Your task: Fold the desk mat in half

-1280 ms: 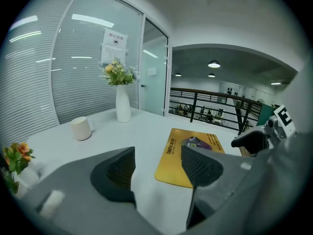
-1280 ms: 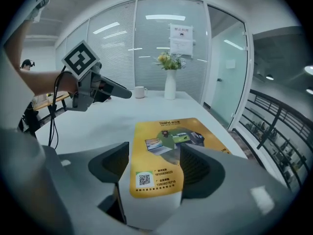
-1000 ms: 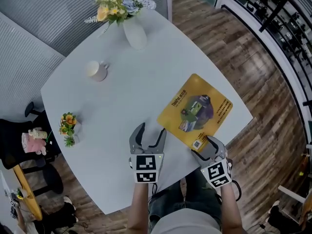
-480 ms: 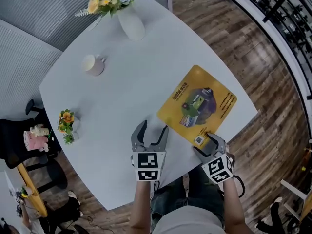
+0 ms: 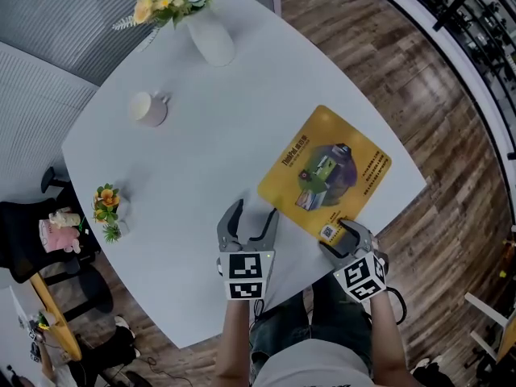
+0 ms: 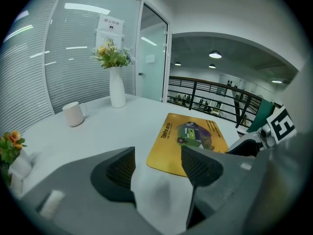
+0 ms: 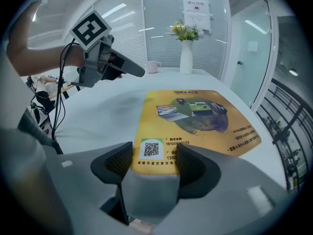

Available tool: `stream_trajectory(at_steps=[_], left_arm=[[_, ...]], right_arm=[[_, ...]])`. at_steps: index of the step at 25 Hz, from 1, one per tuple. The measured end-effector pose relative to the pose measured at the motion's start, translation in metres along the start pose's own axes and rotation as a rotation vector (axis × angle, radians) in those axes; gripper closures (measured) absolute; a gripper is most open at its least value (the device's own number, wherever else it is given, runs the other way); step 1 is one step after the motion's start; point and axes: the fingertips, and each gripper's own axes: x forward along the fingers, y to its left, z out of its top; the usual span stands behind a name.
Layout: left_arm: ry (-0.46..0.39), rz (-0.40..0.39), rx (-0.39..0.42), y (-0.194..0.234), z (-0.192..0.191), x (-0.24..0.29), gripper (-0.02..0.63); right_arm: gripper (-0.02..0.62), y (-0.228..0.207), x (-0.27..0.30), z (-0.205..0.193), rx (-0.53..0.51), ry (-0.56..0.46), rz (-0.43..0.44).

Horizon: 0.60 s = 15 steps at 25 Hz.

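Note:
The yellow desk mat (image 5: 326, 170) lies flat and unfolded on the white table (image 5: 201, 151), near its right front edge. My right gripper (image 5: 345, 232) is open at the mat's near corner. In the right gripper view its fingertips (image 7: 154, 158) straddle the edge of the mat (image 7: 195, 114) by the QR code print. My left gripper (image 5: 252, 212) is open over bare table, just left of the mat. The left gripper view shows it (image 6: 156, 155) holding nothing, with the mat (image 6: 193, 138) ahead and to the right.
A white vase of flowers (image 5: 208, 35) stands at the far side and a white mug (image 5: 147, 109) left of it. A small flower pot (image 5: 107, 210) sits near the left edge. A chair with a pink toy (image 5: 55, 236) stands beyond that edge.
The right gripper has edged slightly forward over the mat's near corner. The left gripper has barely moved. The mat lies as before.

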Motion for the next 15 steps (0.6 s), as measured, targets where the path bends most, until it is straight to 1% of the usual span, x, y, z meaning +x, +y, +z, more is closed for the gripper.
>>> stream_trajectory(at_steps=[11, 13, 15], left_arm=[[-0.003, -0.005, -0.015, -0.0058, 0.0013, 0.0020, 0.310], [-0.003, -0.005, -0.015, -0.0065, 0.0015, 0.0020, 0.310], [-0.006, -0.003, -0.013, -0.0067, 0.0026, 0.0014, 0.310]], right_arm=[[0.296, -0.0021, 0.0002, -0.0003, 0.015, 0.018, -0.003], [0.312, -0.0047, 0.0001, -0.0003, 0.025, 0.017, -0.012], [0.342, -0.0077, -0.0005, -0.0001, 0.032, 0.016, -0.020]])
